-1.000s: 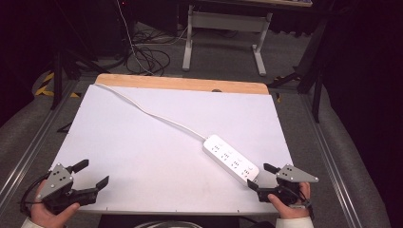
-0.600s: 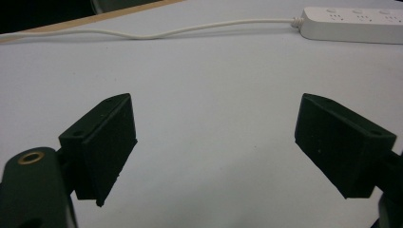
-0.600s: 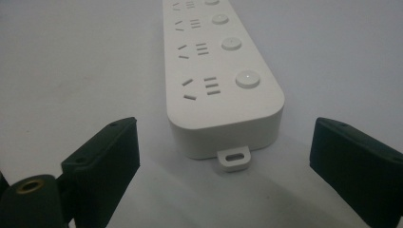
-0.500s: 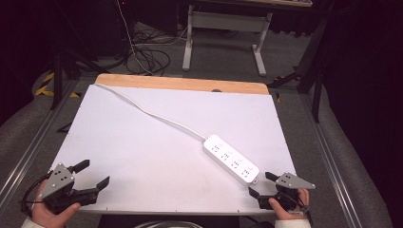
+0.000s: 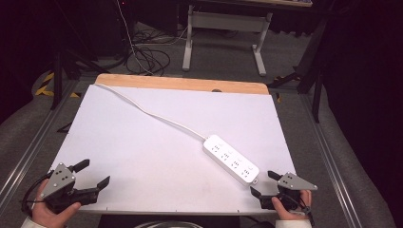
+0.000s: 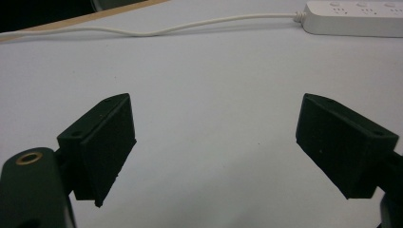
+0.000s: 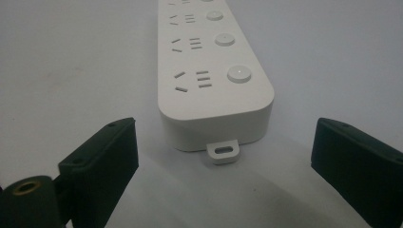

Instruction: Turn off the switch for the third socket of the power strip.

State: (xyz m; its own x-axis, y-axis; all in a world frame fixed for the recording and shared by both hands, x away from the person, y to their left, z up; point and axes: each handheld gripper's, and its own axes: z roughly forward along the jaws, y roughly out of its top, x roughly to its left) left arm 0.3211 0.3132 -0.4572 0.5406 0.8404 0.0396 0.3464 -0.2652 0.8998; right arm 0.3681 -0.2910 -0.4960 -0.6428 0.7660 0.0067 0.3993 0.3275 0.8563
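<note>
A white power strip (image 5: 231, 159) lies at an angle on the white table top (image 5: 142, 142), right of the middle; its cord (image 5: 152, 114) runs off to the far left corner. My right gripper (image 5: 264, 184) is open at the near right corner, just short of the strip's near end. In the right gripper view the strip's end (image 7: 216, 90) with its small hanging tab (image 7: 223, 151) lies between and just beyond the wide-apart jaws. At the near left corner my left gripper (image 5: 92, 174) is open over bare table; its view shows the strip (image 6: 354, 18) and cord (image 6: 157, 31) far off.
A wooden strip (image 5: 183, 84) edges the table's far side. Beyond it stand a grey metal frame (image 5: 223, 28) and loose cables (image 5: 142, 52) on the floor. Metal rails (image 5: 332, 161) run along both sides of the table.
My right gripper has drawn back toward the near edge, a little away from the strip's end. The left gripper has also slid slightly nearer the front edge. Both stay open.
</note>
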